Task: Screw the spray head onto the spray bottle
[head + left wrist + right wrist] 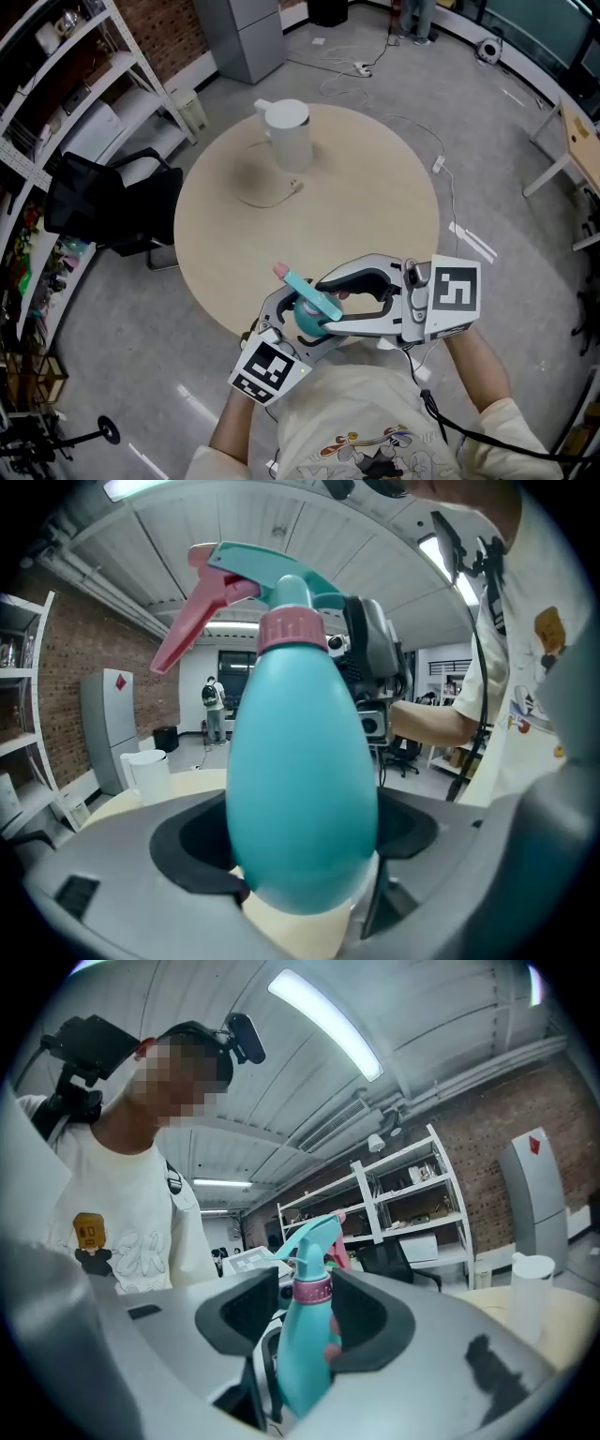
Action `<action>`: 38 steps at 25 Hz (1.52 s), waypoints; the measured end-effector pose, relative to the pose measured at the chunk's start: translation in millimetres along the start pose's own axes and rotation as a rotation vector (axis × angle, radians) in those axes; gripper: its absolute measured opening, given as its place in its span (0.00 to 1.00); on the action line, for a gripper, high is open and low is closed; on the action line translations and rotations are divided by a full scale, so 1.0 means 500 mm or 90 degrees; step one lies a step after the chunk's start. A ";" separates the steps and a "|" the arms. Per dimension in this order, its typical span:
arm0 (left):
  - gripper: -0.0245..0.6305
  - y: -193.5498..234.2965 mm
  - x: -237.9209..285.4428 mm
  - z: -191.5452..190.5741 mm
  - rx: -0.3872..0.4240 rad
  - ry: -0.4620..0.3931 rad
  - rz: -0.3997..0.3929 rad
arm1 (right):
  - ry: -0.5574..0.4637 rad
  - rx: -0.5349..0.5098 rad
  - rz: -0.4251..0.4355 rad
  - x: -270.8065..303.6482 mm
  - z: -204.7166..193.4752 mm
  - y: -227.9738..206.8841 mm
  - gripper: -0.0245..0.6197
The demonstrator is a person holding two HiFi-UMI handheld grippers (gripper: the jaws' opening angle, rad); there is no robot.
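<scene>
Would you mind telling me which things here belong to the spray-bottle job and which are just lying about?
Job: spray bottle, held in the left gripper; spray head, between the jaws of the right gripper.

Lying about: white kettle and its cable on the round table; black chair; shelving; grey cabinet.

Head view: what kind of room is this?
Likely a lab or workshop: open shelving stacked with gear, a brick wall, and cables trailing over the bare floor around a round table.
</scene>
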State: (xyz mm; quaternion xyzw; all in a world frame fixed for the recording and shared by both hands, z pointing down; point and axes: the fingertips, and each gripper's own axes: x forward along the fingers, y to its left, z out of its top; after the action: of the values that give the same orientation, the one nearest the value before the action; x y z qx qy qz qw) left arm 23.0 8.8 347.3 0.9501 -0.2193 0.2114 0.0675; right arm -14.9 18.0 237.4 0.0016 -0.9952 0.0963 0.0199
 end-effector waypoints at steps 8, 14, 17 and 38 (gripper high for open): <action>0.68 0.067 0.023 -0.040 -0.017 0.008 0.114 | 0.008 -0.067 -0.169 0.006 -0.017 -0.068 0.25; 0.51 0.132 0.005 -0.166 -0.182 0.021 0.288 | 0.023 -0.051 -0.356 -0.022 -0.176 -0.235 0.25; 0.12 0.161 -0.021 -0.205 -0.207 0.026 0.384 | 0.050 -0.037 -0.401 -0.005 -0.298 -0.327 0.25; 0.05 0.122 -0.022 -0.251 -0.218 0.045 0.399 | 0.144 0.035 -0.408 -0.008 -0.654 -0.404 0.39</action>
State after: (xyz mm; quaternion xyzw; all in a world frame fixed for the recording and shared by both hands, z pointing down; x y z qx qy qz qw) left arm -59.8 -13.9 457.8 0.8037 -0.5298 0.2149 0.1650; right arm 3.4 -117.7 596.4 0.3038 -0.9327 0.1112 0.1594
